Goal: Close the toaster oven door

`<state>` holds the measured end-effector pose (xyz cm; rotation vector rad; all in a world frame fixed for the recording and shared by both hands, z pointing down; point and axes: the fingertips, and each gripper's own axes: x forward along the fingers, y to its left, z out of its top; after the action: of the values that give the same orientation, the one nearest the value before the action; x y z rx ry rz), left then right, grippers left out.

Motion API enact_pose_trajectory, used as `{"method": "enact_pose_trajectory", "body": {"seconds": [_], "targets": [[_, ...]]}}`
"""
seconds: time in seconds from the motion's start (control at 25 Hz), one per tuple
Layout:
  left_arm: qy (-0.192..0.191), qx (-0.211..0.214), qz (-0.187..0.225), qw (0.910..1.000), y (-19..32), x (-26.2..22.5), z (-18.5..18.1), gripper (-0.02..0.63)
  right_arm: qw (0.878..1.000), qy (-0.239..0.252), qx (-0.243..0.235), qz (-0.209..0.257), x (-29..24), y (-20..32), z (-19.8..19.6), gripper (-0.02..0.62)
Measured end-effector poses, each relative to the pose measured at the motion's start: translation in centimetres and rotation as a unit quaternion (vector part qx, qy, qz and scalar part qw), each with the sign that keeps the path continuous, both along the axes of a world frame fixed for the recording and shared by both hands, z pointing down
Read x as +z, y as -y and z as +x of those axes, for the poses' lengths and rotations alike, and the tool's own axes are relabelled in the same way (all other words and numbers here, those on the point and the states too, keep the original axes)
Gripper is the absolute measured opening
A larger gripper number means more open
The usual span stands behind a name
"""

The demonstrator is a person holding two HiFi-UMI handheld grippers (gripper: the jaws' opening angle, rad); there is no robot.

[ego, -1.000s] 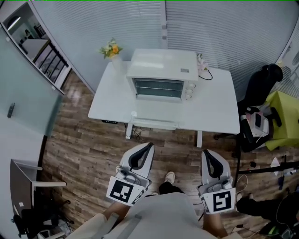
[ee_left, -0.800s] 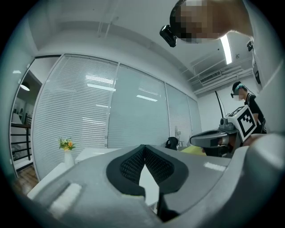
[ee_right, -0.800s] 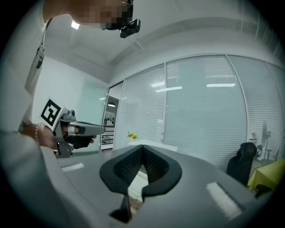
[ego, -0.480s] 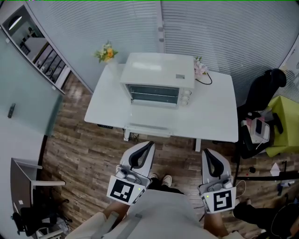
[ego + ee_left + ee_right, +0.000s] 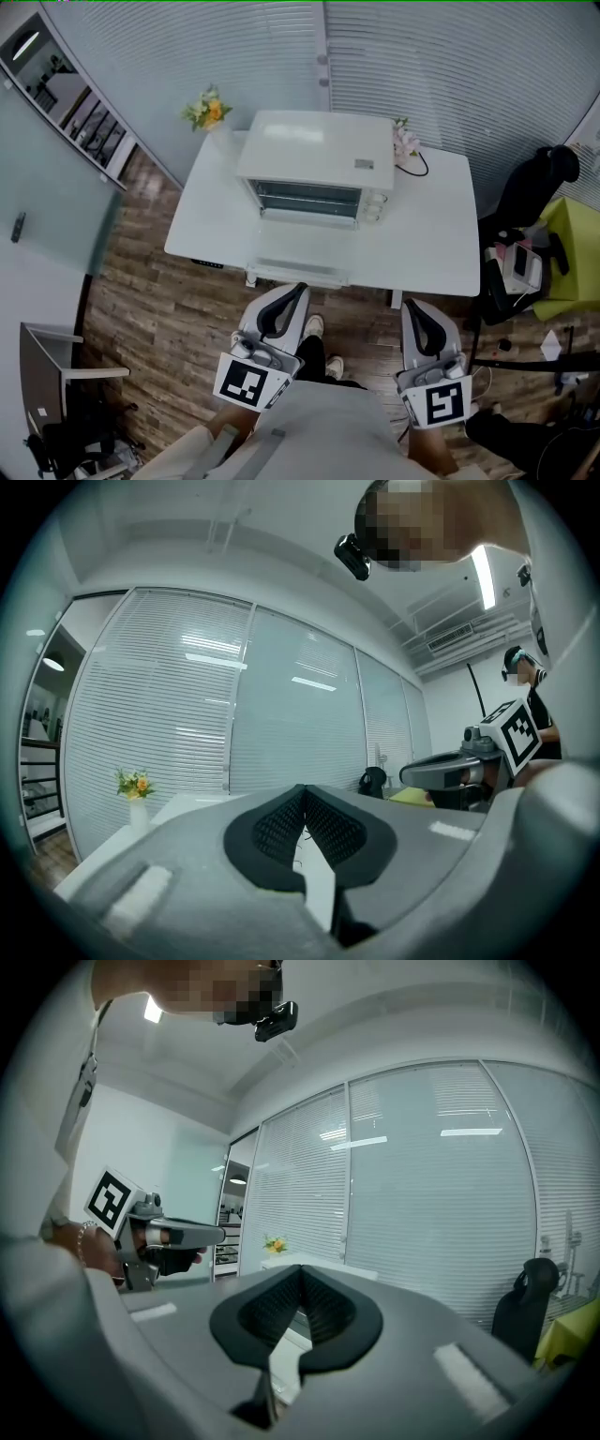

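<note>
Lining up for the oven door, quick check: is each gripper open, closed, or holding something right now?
Left gripper: closed, holding nothing.
Right gripper: closed, holding nothing.

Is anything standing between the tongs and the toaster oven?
Nothing visible does. The left tongs and right tongs are short of the table; only floor and tabletop separate them from the toaster oven.
</note>
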<state>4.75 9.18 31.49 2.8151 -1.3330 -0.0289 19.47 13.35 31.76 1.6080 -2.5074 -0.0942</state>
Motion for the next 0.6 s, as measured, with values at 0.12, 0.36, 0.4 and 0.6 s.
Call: {"method": "enact_pose_trajectory", "body": {"seconds": [0.12,0.36,0.4,0.6], "targets": [[-0.004,0.001,-0.001,1.0,2.2,0.1,-0.6,0.002,1.0,-0.001,-0.002,0.001,-0.1,2.2,-0.8,0.004],[-0.008,0.003,-0.006,1.0,7.3,0.5,-2.5,0.002,1.0,-0.005,-0.001,0.006,-0.4,7.4,-2.8,0.003],[-0.008,0.004,-0.006,0.9999,8.1,0.5,-2.8,0.002,1.0,-0.006,0.0,0.004,-0.3,8.2,-3.2,0.003],[-0.01,0.012,-0.007,0.9999,11.9,0.9,-4.2,0.002,1.0,-0.012,0.002,-0.001,-0.2,12.0,-4.8,0.003]]}}
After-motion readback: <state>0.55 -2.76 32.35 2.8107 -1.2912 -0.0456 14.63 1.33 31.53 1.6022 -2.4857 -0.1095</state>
